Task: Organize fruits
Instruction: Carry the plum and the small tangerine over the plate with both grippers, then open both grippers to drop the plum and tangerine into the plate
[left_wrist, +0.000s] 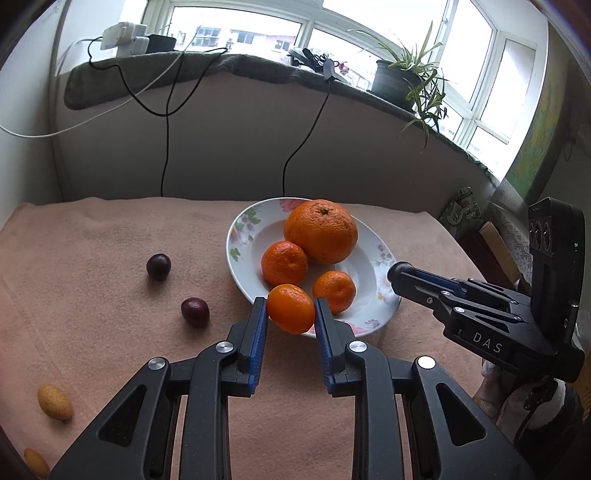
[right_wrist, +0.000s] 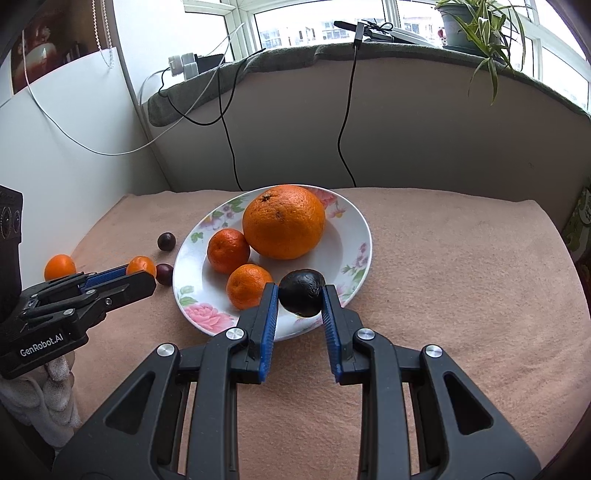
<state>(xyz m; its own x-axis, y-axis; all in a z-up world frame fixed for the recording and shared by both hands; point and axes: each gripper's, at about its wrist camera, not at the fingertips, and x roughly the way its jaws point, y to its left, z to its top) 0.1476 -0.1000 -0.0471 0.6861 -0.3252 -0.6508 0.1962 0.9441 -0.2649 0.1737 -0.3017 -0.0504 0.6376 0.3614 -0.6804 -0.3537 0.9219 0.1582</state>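
L gripper (left_wrist: 290, 309) clamped on mandarin (left_wrist: 290, 308) at plate (left_wrist: 243, 221) rim; R gripper (right_wrist: 300, 298) clamped on dark fruit (right_wrist: 301, 291) over plate w/ big orange (right_wrist: 283, 221).

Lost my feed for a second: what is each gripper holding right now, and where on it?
The left gripper clamps a small mandarin across its sides. The right gripper clamps a dark round fruit across its sides, over the plate.
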